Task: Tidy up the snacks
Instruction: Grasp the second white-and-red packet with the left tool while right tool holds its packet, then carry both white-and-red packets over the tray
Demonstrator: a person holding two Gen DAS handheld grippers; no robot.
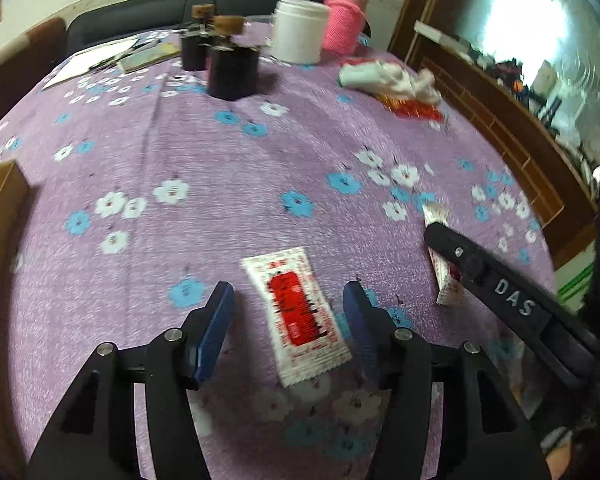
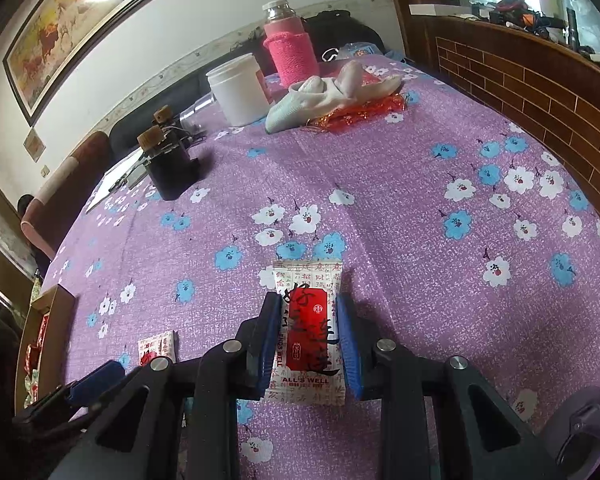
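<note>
two grippers, two snack packets

left gripper (image 1: 288, 312) sits low over the purple floral tablecloth (image 1: 228, 184), its blue fingers (image 1: 216, 324) spread wide with a red-and-white snack packet (image 1: 298, 320) lying flat between them, touching neither. over on the right, the right gripper (image 2: 309, 340) has its pads pressed on both sides of a second snack packet (image 2: 309, 332), the one printed "all's well", and that packet is clamped in the jaws right at the cloth. a cardboard box (image 2: 46, 328) waits at the table's left edge with red wrappers inside. far back: white jar (image 2: 240, 88), pink-sleeved bottle (image 2: 290, 52).
</note>
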